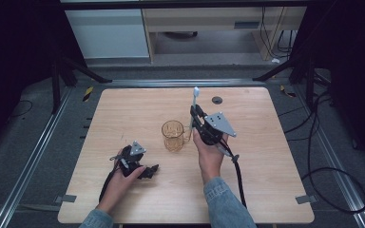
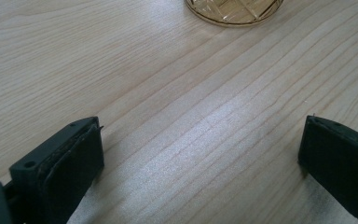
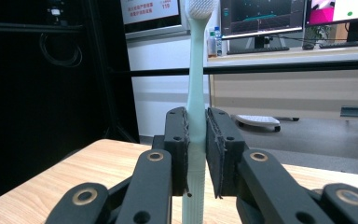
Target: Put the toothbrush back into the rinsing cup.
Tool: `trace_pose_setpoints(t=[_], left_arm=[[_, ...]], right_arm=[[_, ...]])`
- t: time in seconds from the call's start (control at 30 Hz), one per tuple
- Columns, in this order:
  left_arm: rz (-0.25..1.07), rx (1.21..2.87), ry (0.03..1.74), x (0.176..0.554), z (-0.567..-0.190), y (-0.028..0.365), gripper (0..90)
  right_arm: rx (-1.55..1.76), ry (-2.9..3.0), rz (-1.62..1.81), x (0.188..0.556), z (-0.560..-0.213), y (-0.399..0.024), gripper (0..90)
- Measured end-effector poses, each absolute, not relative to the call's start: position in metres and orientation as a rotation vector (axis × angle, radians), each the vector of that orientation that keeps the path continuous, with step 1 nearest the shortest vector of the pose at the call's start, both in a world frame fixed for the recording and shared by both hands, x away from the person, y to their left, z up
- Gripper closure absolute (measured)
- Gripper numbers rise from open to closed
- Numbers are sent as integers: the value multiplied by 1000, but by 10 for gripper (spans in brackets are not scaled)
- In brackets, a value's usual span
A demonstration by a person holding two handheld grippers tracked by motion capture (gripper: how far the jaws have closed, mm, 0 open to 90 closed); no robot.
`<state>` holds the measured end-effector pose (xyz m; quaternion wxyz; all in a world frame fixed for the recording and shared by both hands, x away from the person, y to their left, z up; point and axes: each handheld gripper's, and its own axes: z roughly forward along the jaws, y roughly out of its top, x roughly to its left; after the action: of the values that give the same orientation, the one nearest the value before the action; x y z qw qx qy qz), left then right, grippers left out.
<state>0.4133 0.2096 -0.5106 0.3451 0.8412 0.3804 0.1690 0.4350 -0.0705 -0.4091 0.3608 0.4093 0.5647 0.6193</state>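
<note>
A pale green toothbrush (image 1: 195, 100) stands upright, bristle head on top, with my right gripper (image 1: 193, 113) shut on its handle just right of an amber glass mug (image 1: 173, 136). In the right gripper view the toothbrush (image 3: 196, 84) is pinched between the two black pads of the right gripper (image 3: 196, 135), and its lower end hangs below them. My left gripper (image 1: 150, 170) rests low on the wooden table (image 1: 138, 109) near the front left, pointing right. Its jaws stand wide open over bare wood in the left gripper view (image 2: 203, 140), with the mug's base (image 2: 233, 10) ahead.
A small dark round grommet (image 1: 217, 99) sits in the table near the back edge. Black cables trail from both grippers toward the front. Metal rails and stand legs flank the table on the floor.
</note>
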Motion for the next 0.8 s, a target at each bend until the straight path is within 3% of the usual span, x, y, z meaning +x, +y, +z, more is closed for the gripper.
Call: trace_pose_setpoints(t=[0.8], left_arm=[[439, 2184, 988, 413, -511, 210, 0]], right_arm=[[1024, 1450, 1636, 439, -413, -68, 790]])
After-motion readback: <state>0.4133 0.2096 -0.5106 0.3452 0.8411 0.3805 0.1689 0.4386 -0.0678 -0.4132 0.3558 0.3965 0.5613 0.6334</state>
